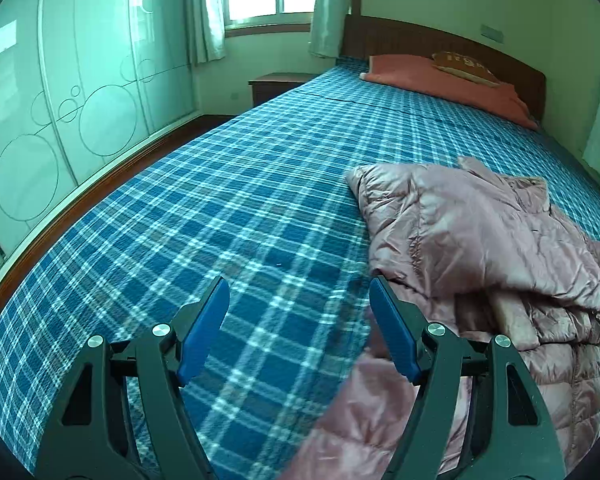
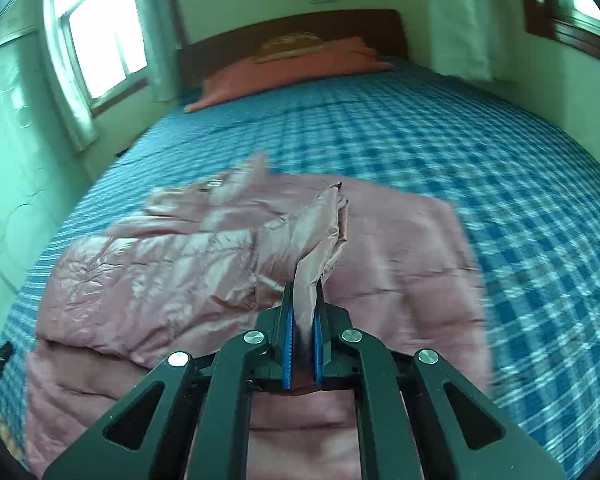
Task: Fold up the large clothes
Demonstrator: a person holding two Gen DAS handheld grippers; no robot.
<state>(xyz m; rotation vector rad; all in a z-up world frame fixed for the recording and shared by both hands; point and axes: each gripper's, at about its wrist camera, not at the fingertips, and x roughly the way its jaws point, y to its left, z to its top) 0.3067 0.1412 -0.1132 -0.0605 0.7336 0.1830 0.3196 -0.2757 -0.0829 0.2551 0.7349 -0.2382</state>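
Plaid bed (image 1: 220, 208): jacket (image 2: 172, 264) (seemingly its edge) between right tongs (image 2: 303, 304)

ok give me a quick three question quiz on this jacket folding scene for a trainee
1. True or false: the right tongs are shut on a fold of the pink jacket.
2. What lies between the pads of the left tongs?
A. a jacket sleeve
B. nothing, only the plaid bedsheet shows behind the gap
C. the orange pillow
3. Fill in: the jacket lies on the ____.

Key
1. true
2. B
3. bed (on the plaid bedsheet)
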